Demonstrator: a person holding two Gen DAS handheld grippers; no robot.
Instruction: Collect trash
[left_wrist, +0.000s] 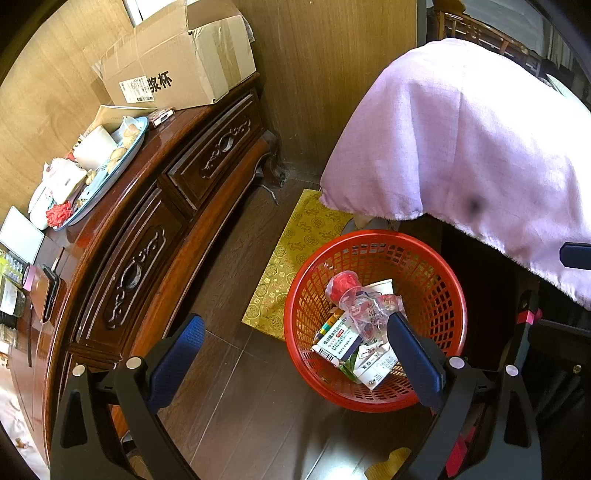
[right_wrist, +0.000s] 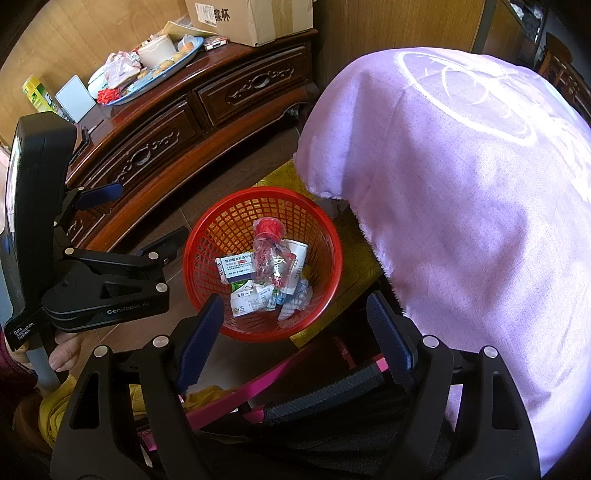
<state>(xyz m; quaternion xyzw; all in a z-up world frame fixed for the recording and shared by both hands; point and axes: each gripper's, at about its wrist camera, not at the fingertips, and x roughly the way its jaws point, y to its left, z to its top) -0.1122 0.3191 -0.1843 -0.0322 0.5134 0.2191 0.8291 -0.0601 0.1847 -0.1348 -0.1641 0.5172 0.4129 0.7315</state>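
Observation:
A red mesh basket (left_wrist: 436, 288) stands on the dark floor and also shows in the right wrist view (right_wrist: 218, 229). It holds a crumpled clear bottle with a red cap (left_wrist: 354, 299) (right_wrist: 271, 254), a medicine box (left_wrist: 338, 341) (right_wrist: 236, 267), a paper cup (right_wrist: 299, 258) and small cartons (left_wrist: 376, 367). My left gripper (left_wrist: 295, 354) is open and empty, above the floor at the basket's left. It appears in the right wrist view (right_wrist: 136, 218). My right gripper (right_wrist: 295, 332) is open and empty, above the basket's near rim.
A carved dark wood cabinet (left_wrist: 207, 155) runs along the left, bearing a cardboard box (left_wrist: 184, 62) and a blue tray of items (left_wrist: 138, 142). A table under a purple cloth (left_wrist: 480, 147) overhangs the basket on the right. A yellow patterned mat (left_wrist: 295, 243) lies under the basket.

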